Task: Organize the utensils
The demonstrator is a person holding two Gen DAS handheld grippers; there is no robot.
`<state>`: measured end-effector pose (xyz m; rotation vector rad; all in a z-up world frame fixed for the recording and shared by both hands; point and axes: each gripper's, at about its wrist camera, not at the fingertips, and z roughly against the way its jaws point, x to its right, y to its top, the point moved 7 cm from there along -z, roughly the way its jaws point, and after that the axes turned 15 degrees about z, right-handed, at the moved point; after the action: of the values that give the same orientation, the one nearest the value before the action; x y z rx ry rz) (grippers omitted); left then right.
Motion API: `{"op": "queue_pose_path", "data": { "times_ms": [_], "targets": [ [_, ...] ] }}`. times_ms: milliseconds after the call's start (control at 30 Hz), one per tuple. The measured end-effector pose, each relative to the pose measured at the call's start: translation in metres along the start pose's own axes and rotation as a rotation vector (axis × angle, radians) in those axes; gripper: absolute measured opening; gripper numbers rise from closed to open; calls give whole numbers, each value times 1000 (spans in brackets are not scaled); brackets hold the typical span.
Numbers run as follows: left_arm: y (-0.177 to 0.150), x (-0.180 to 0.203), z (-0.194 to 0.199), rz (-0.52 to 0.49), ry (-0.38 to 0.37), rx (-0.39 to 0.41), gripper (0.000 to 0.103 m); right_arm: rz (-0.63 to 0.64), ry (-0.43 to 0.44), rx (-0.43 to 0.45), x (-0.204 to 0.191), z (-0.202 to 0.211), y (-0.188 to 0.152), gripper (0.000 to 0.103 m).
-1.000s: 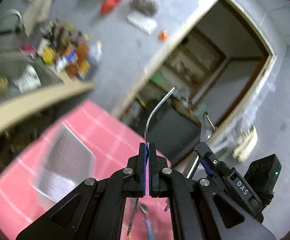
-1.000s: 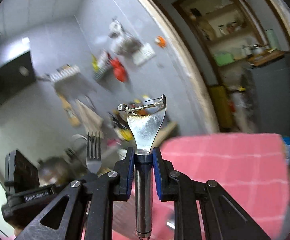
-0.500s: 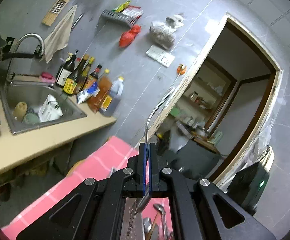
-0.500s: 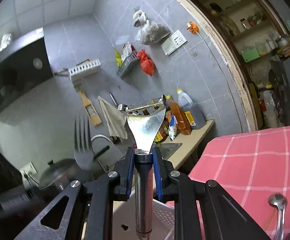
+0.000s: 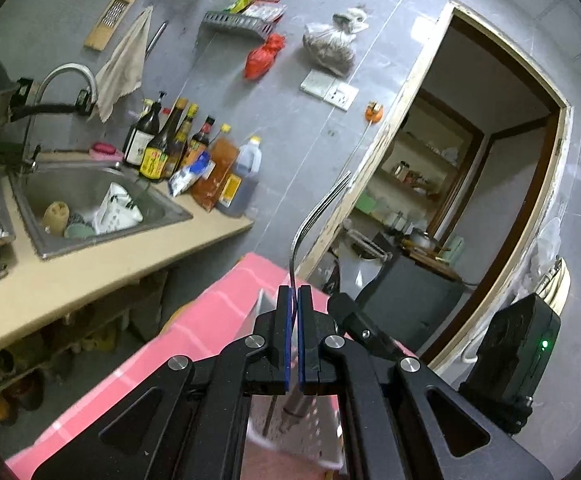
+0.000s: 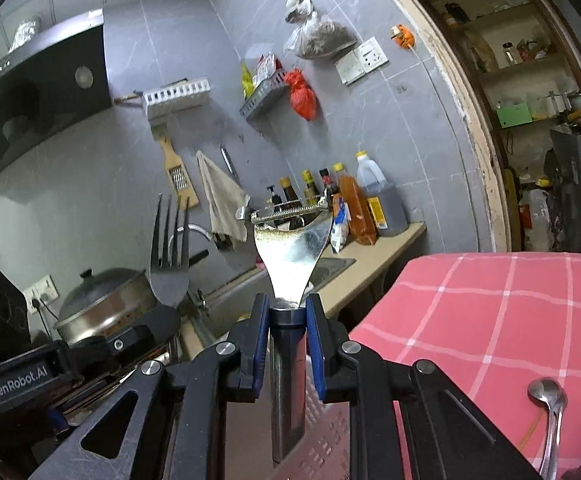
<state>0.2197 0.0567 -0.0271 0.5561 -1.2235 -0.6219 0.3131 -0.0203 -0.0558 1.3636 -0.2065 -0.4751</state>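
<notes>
Grey wall tiles (image 5: 290, 92) fill the background of both wrist views, with a steel sink (image 5: 90, 196) and a row of sauce bottles (image 5: 170, 148) far beyond the left jaws and to their left, and an open doorway (image 5: 490, 184) beyond them to the right.

Left gripper (image 5: 291, 340): its blue-padded jaws are pressed almost together, pinching the thin handle of a fork (image 5: 314, 216). The fork is seen edge-on, rising straight out from between the pads and curving up and to the right, tines at the far end. Directly under the jaws lies a pink checked tablecloth (image 5: 194, 328), and on it, below and behind the pads, a perforated tray (image 5: 310, 428), partly blurred.

Right gripper (image 6: 287, 344): the jaws are clamped on the dark neck of a metal peeler (image 6: 288, 248). Its broad shiny head fans out just ahead of the pads and ends in a serrated blade lying crosswise; the handle runs back down between the fingers. From this camera the fork (image 6: 169, 256) stands upright just left of the jaws, tines up. A spoon (image 6: 548, 408) lies on the tablecloth (image 6: 490, 308) well to the right of the jaws and below them. A lidded pan (image 6: 106, 300) sits beyond, to the left.
</notes>
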Motion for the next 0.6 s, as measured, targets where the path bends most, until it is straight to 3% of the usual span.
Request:
{"op": "queue_pose_path", "data": {
  "times_ms": [200,233,467,600],
  "targets": [
    [-11,-11,4,29,38,-37,1,1,17,-52,1,4,-7,20],
    [-13,-11,6,27,39,-42,2,4,19,-58,1,6,-7,25],
    [-16,1,23,5,31,-35,24,-7,-27,-56,11,40,4,43],
    [-18,19,32,-51,11,-41,33,-28,-129,-65,33,82,12,52]
  ]
}}
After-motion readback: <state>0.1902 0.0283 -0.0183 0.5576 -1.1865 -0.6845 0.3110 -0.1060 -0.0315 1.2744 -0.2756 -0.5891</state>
